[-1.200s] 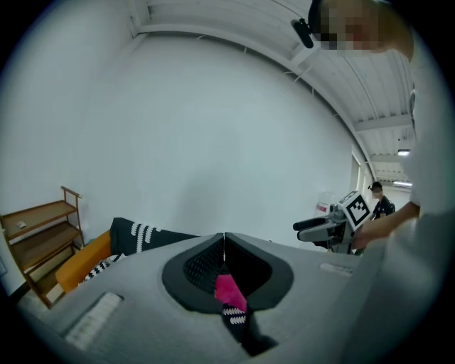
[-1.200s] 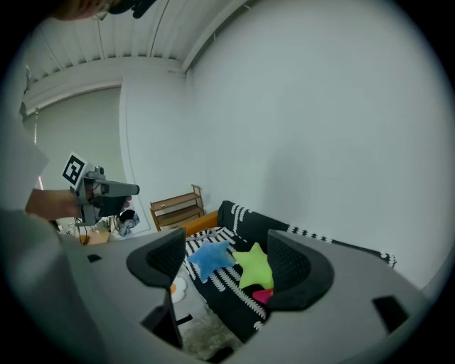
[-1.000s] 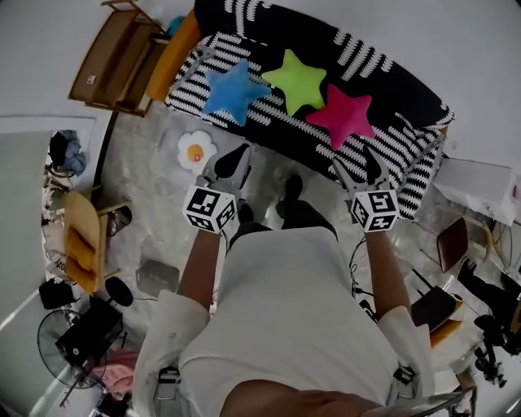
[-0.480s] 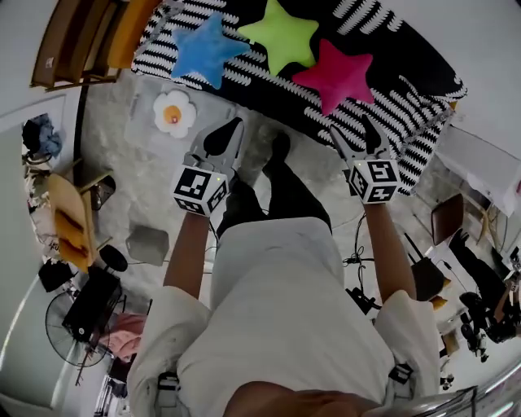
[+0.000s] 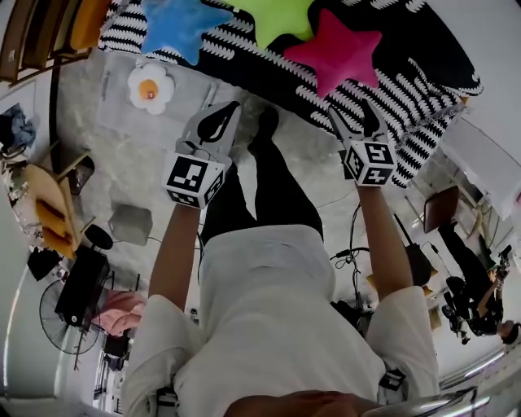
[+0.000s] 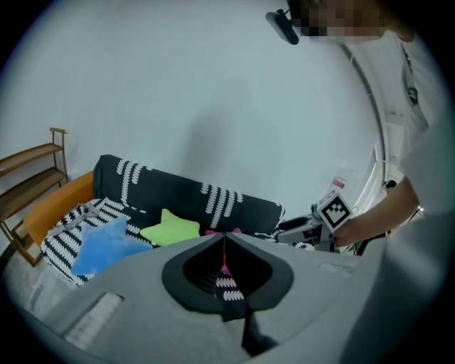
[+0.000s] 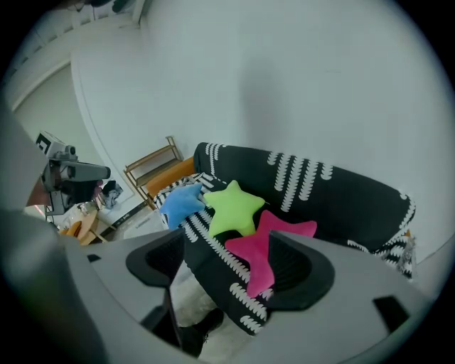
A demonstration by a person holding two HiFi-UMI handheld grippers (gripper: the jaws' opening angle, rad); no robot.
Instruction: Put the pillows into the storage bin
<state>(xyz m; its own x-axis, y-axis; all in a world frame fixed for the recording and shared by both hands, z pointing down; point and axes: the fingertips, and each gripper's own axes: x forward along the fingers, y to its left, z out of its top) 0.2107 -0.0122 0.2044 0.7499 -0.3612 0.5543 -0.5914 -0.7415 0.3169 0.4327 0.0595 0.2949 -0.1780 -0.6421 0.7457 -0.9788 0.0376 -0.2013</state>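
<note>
Three star pillows lie in a row on the black-and-white sofa [image 5: 423, 106]: blue [image 5: 175, 20], green [image 5: 277, 15] and pink [image 5: 338, 49]. In the right gripper view the blue pillow [image 7: 183, 200], the green pillow [image 7: 234, 206] and the pink pillow [image 7: 274, 238] show ahead. My left gripper [image 5: 234, 106] is shut with nothing in it, held over the floor short of the sofa. My right gripper [image 5: 356, 118] is open and empty, just short of the sofa's front edge below the pink pillow. No pillow is touched.
A flower-shaped cushion [image 5: 148, 85] lies on the floor left of the sofa. A grey boxy container [image 5: 130, 224] stands on the floor at the left, near a wooden chair [image 5: 49, 204] and a fan [image 5: 57, 305]. A wooden shelf [image 5: 32, 32] stands beside the sofa.
Both grippers have sunk lower, and the sofa with its pillows has slid toward the top of the head view. The jaws stand as before.
</note>
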